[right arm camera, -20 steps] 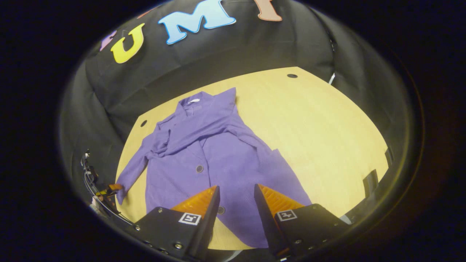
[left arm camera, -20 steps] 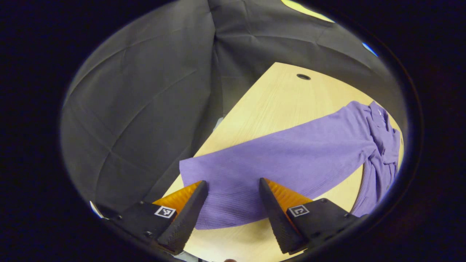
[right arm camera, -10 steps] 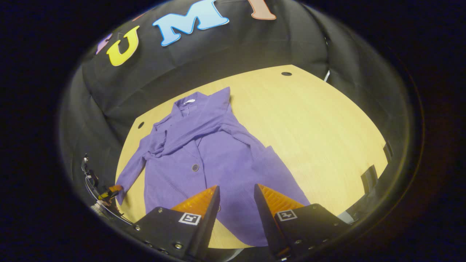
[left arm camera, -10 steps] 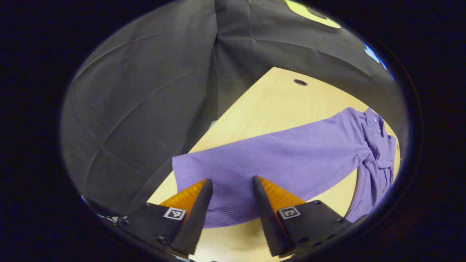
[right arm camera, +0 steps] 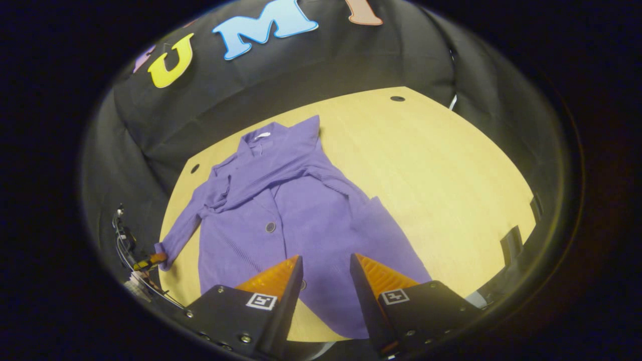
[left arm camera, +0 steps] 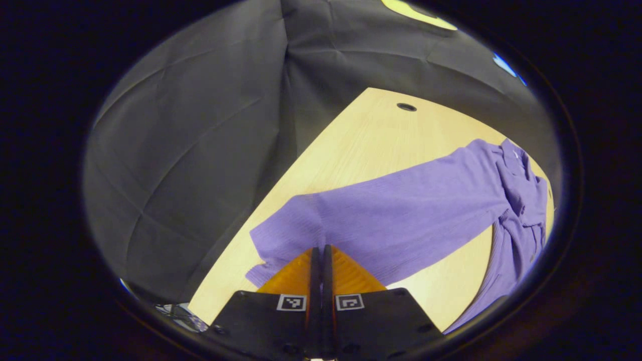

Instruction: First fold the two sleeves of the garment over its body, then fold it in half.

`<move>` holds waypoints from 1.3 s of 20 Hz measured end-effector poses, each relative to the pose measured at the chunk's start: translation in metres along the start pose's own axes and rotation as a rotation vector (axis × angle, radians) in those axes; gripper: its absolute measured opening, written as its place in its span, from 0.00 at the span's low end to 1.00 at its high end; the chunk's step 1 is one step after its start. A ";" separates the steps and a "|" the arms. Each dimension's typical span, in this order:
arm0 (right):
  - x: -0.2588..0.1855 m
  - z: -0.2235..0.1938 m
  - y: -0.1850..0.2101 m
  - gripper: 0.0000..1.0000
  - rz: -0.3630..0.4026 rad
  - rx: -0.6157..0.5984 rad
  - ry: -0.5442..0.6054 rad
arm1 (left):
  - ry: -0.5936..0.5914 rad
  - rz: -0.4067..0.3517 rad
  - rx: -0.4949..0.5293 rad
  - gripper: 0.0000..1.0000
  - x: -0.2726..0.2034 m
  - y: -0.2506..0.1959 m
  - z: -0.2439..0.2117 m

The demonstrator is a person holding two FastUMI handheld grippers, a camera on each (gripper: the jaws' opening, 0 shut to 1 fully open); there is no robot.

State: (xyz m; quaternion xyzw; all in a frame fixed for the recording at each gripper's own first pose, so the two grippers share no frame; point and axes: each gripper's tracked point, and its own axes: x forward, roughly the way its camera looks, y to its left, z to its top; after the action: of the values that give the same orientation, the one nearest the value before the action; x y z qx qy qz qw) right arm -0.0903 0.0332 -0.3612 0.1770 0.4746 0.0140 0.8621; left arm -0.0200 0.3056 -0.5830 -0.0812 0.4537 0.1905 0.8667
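A purple buttoned cardigan (right arm camera: 296, 220) lies face up on the wooden table (right arm camera: 441, 170), collar toward the far wall. One sleeve (right arm camera: 291, 173) is folded across its chest. The other sleeve (left arm camera: 401, 210) stretches out to the side, and my left gripper (left arm camera: 321, 249) is shut on its cuff, which bunches and lifts slightly at the fingers. The right gripper view shows that left gripper (right arm camera: 145, 261) small at the table's left edge, at the sleeve end. My right gripper (right arm camera: 326, 263) is open, hovering over the cardigan's hem with nothing between its fingers.
The table has cable holes at its far corners (right arm camera: 397, 99) (right arm camera: 194, 168). Black clamps (right arm camera: 509, 245) sit on its right edge. Cables (right arm camera: 125, 245) hang off the left side. Black cloth walls surround the table closely.
My left gripper went from open around the cuff to shut on it, and the sleeve end has bunched and lifted. The right gripper has barely moved.
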 end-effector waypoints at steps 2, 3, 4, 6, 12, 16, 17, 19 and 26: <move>0.000 0.002 0.000 0.60 0.001 0.005 0.000 | 0.001 0.005 0.014 0.07 0.001 0.000 0.001; 0.000 0.004 -0.001 0.61 0.000 0.007 -0.003 | 0.005 0.018 0.024 0.07 0.000 0.000 0.001; -0.001 0.006 -0.001 0.60 -0.002 0.010 -0.009 | 0.006 0.020 0.033 0.07 -0.001 -0.005 0.004; -0.002 0.011 -0.003 0.60 -0.005 0.016 -0.017 | -0.015 -0.009 0.044 0.07 -0.008 -0.028 0.017; -0.005 0.022 -0.012 0.60 -0.008 0.033 -0.045 | -0.136 -0.141 0.132 0.07 -0.037 -0.124 0.100; -0.008 0.021 -0.020 0.60 -0.014 0.069 -0.055 | -0.189 -0.229 0.173 0.07 -0.059 -0.195 0.135; -0.009 0.021 -0.024 0.60 -0.015 0.079 -0.056 | -0.199 -0.254 0.189 0.07 -0.064 -0.214 0.141; -0.012 0.019 -0.030 0.60 -0.020 0.094 -0.058 | -0.212 -0.306 0.222 0.07 -0.075 -0.256 0.149; -0.025 0.007 -0.057 0.61 -0.048 0.158 -0.058 | -0.244 -0.483 0.350 0.07 -0.119 -0.404 0.153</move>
State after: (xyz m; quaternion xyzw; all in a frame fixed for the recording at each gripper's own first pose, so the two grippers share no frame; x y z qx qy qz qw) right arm -0.1061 -0.0273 -0.3554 0.2334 0.4534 -0.0494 0.8588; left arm 0.1979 -0.0464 -0.4109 -0.0129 0.3397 -0.0931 0.9358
